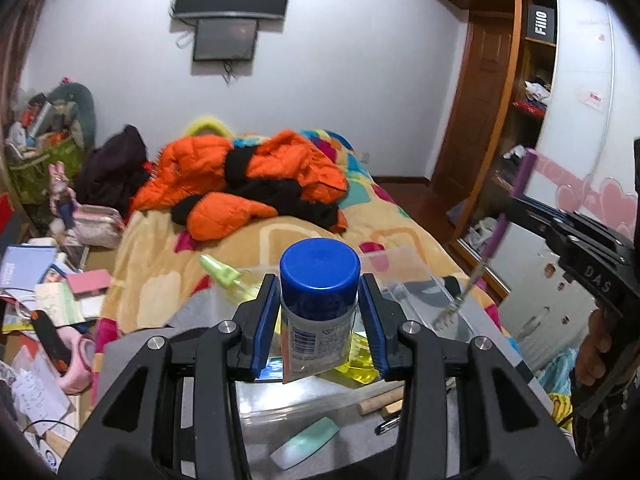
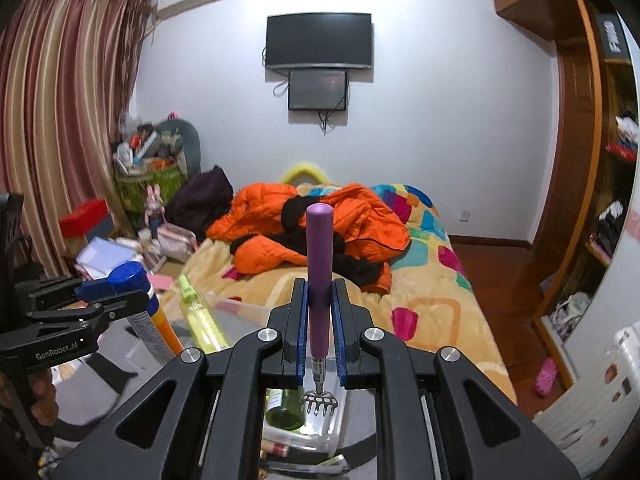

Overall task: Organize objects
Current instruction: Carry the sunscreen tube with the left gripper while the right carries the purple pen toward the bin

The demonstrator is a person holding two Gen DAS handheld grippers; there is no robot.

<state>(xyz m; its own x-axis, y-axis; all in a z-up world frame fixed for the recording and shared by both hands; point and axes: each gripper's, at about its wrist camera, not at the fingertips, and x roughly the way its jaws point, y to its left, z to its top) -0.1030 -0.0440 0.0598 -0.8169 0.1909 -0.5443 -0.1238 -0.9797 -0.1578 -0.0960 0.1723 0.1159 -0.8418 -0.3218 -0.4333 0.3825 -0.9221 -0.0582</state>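
My left gripper (image 1: 319, 312) is shut on a blue-capped spray can (image 1: 318, 300) and holds it upright above a clear plastic box (image 1: 404, 276); the can also shows in the right wrist view (image 2: 138, 300). My right gripper (image 2: 319, 312) is shut on a purple-handled back scratcher (image 2: 319, 272), claw end down over the clear box (image 2: 320, 436). In the left wrist view the back scratcher (image 1: 496, 236) hangs at the right, its claw in the box. A yellow-green bottle (image 2: 198, 316) leans in the box. A dark green bottle (image 2: 285, 408) lies in it.
An orange jacket (image 2: 320, 232) lies on the bed with the patterned blanket (image 2: 432, 292). Piles of papers and bags (image 1: 44, 280) crowd the left. A wooden wardrobe (image 2: 580, 200) stands on the right. A wooden stick (image 1: 380, 400) and a mint strip (image 1: 304, 442) lie near the box.
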